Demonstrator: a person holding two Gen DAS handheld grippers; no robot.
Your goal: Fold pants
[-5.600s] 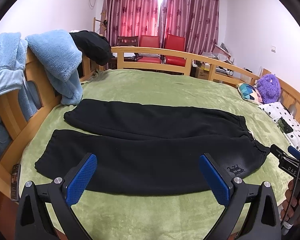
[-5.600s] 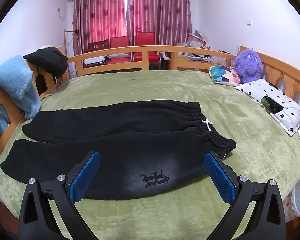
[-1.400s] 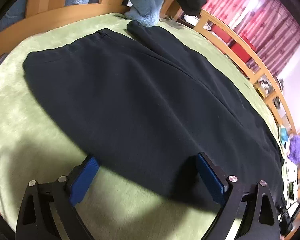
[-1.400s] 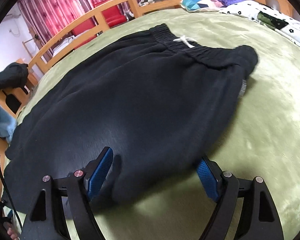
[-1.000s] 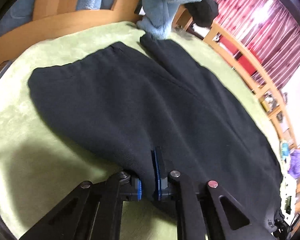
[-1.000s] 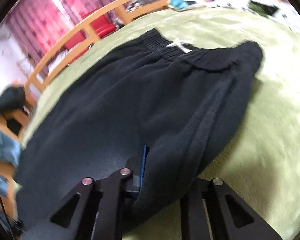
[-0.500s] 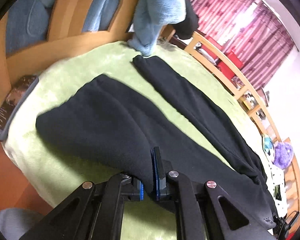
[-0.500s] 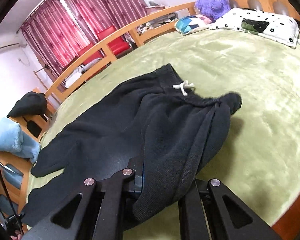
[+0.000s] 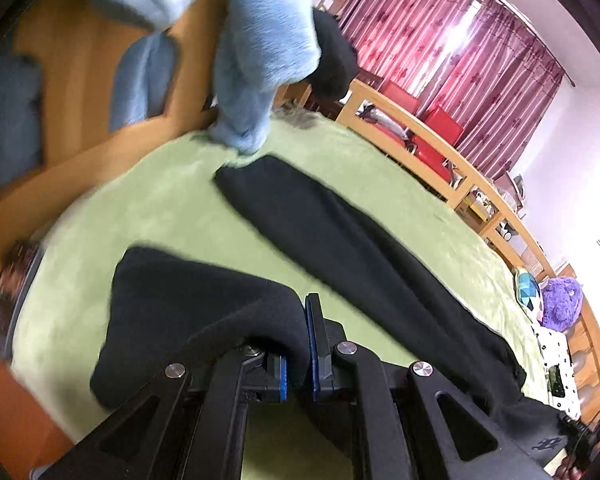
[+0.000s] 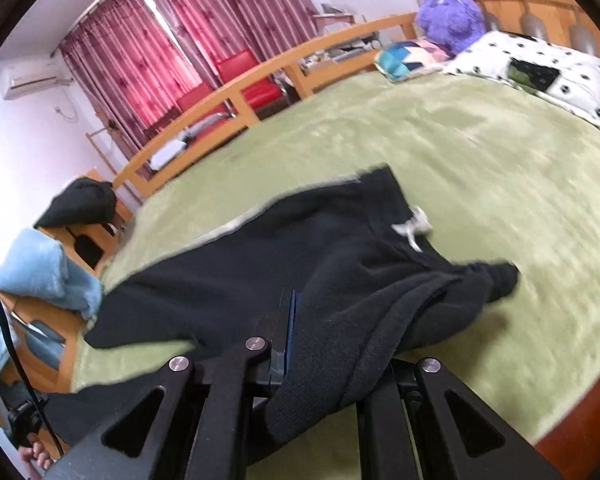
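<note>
clamping thick black fleece pants (image 9: 340, 240), left gripper (image 9: 298, 364) and right gripper (image 10: 296, 340), over plush green blanket (image 10: 480, 140).

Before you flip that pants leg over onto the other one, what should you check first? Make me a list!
1. Left hand-held gripper pinching the pants: ok, shut on fabric.
2. Right hand-held gripper pinching near the waistband: ok, though one finger is hidden.
3. Near leg lifted off the green blanket: ok.
4. Far leg lying flat: ok.
5. Blue towel clear of the far cuff: cannot tell, very close.
</note>
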